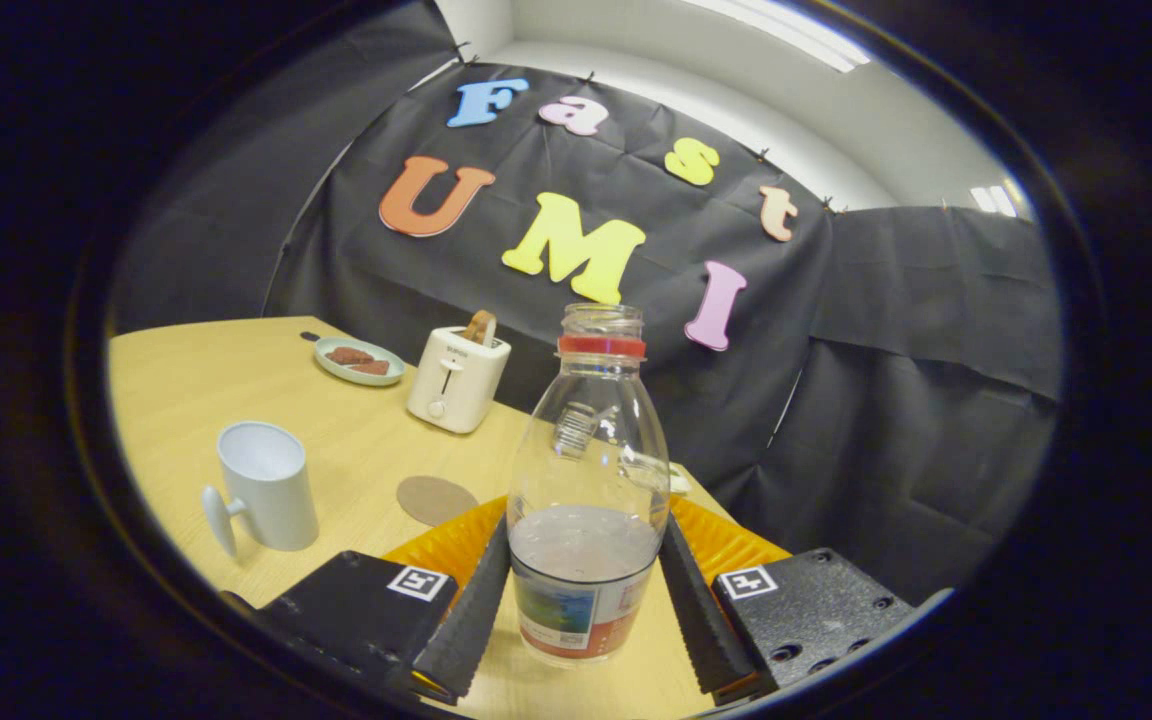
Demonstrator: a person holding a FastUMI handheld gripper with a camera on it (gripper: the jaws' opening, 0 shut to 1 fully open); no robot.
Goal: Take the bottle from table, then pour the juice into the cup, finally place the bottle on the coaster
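One wooden table [236,400] is bearing everything. Between the two fingers of the gripper [584,590], a clear, uncapped bottle [588,480] with a red neck ring is standing upright, liquid filling its labelled lower part; both fingers are pressing its sides. Beyond sit a white toaster [457,378], white cup [269,486], plate [360,361] and round brown coaster [435,499].

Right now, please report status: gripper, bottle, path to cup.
Gripper shut on bottle, cap off, some liquid inside. Cup ahead to one side, upright. Coaster between them, bare. Nothing blocking.
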